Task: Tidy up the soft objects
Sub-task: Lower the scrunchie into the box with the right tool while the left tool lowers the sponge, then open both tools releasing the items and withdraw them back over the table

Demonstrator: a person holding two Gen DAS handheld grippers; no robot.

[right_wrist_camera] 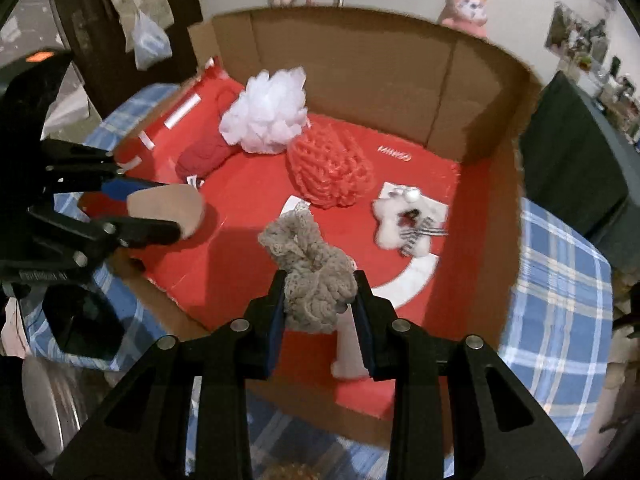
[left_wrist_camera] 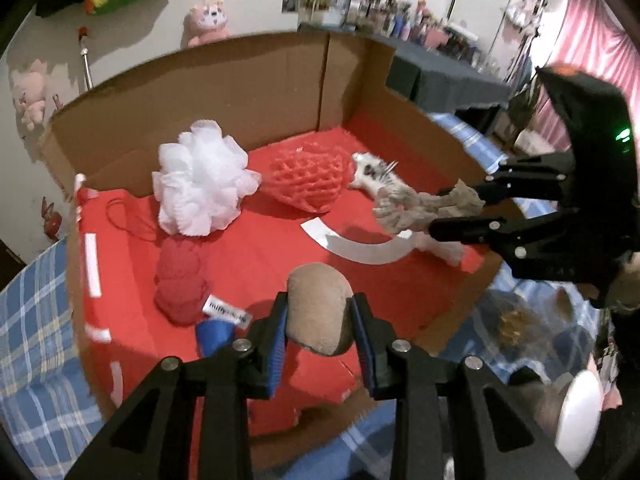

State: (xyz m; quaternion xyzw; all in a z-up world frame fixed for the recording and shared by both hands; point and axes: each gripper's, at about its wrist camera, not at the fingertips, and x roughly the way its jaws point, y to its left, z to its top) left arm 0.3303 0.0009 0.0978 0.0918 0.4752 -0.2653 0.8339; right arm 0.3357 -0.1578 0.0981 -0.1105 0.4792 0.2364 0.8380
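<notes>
An open cardboard box [left_wrist_camera: 224,84] with a red floor [right_wrist_camera: 248,248] lies on a blue plaid cloth. Inside lie a white mesh pouf [left_wrist_camera: 202,178] [right_wrist_camera: 266,114], a red net sponge [left_wrist_camera: 306,180] [right_wrist_camera: 330,166], a red yarn ball [left_wrist_camera: 180,280] [right_wrist_camera: 204,156] and a small white plush [left_wrist_camera: 370,174] [right_wrist_camera: 402,222]. My left gripper [left_wrist_camera: 320,318] [right_wrist_camera: 180,216] is shut on a tan soft pad [left_wrist_camera: 320,308] [right_wrist_camera: 166,208] over the box's near edge. My right gripper [right_wrist_camera: 320,304] [left_wrist_camera: 438,210] is shut on a grey lace scrunchie [right_wrist_camera: 312,272] [left_wrist_camera: 416,206] above the floor.
The blue plaid cloth [right_wrist_camera: 560,280] surrounds the box. A dark-covered table [left_wrist_camera: 448,76] with bottles stands behind. Pink plush toys [left_wrist_camera: 208,24] hang on the wall. A white strip [left_wrist_camera: 360,250] lies on the red floor. A blue item [left_wrist_camera: 214,334] sits by the yarn.
</notes>
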